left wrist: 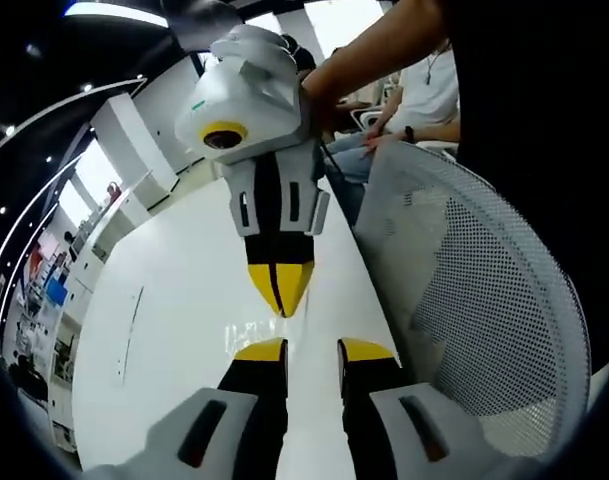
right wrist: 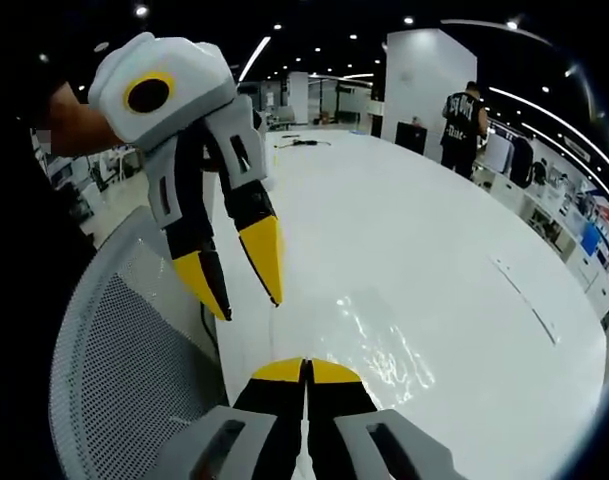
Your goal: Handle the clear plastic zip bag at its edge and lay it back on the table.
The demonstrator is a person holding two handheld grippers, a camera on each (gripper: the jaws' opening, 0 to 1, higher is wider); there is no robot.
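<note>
Your right claw [right wrist: 306,372] is pressed together near the clear zip bag [right wrist: 379,345], which lies flat on the tabletop [right wrist: 424,240]. Your left claw [left wrist: 312,352] stands spread (nothing between its tips), ready for the bag's edge.

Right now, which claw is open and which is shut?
The left claw is open, its yellow tips spread apart. The right claw is shut, tips pressed together.

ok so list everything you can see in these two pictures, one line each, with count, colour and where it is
zip bag: one, clear, flat on the table near its edge
table: one, white, long
mesh chair back: one, white, beside the table edge
thin strip: one, pale, farther along the table
standing person: one, dark clothes, at the table's far end
left hand-held gripper: one, yellow tips, jaws apart above the table edge
right hand-held gripper: one, yellow tips, jaws together above the table
</note>
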